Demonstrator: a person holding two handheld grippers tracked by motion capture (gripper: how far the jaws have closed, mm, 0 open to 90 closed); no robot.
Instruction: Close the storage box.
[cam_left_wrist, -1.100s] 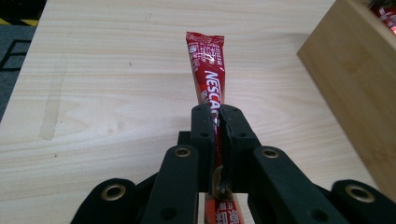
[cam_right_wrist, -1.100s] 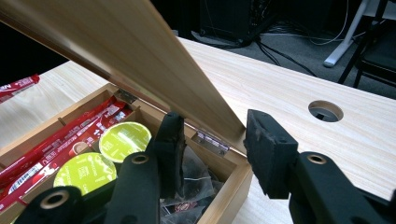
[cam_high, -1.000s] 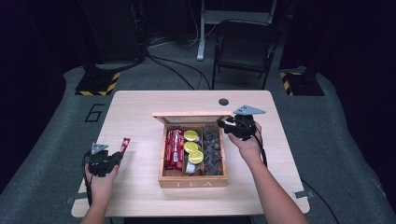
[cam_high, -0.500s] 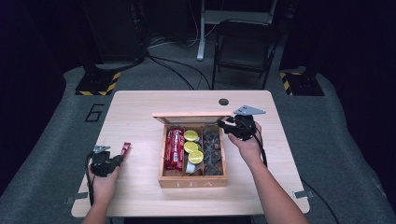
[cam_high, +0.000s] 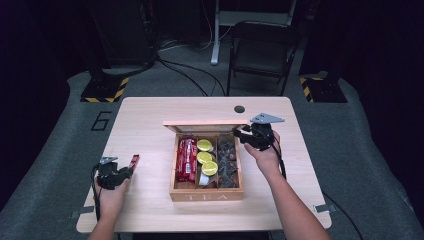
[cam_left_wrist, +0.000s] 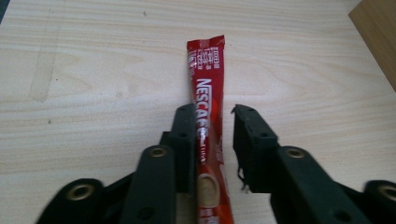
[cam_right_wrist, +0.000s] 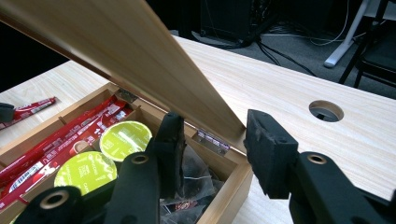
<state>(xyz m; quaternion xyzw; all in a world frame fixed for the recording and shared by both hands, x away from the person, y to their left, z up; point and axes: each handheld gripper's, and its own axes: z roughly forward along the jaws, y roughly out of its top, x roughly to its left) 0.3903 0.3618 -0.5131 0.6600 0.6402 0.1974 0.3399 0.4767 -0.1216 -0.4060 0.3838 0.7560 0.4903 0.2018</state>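
left tool (cam_left_wrist: 215, 116) low on the counter (cam_high: 150, 120), jaws just been opening, now a narrow gap; red coffee stick sachet (cam_left_wrist: 208, 102) lies flat between them, one jaw against its edge, the other clear of it, so not gripped. near end of the sachet is cut off at the bottom of the left gripper view; glossy foil, long flat strip, crimped end, white print. in the high view it sits on the left part of the counter, well apart from the tea box (cam_high: 207, 190), half covered by the tool.

right tool (cam_right_wrist: 212, 140) jaws partway apart around the back right corner of the box, just by the raised lid (cam_right_wrist: 140, 60); whether the pads press on the lid edge is hard to make out. lid hides the rear of the compartments.

box is pale wood with three compartments: left one has red sachets (cam_high: 186, 159), count unclear, several; middle has three round yellow-green capsules (cam_high: 204, 145); right has dark crinkly tea bags (cam_high: 227, 162), too jumbled to count. two small metal hinges (cam_right_wrist: 211, 140). one round cable hole (cam_high: 239, 109) in the matt wood-grain counter.
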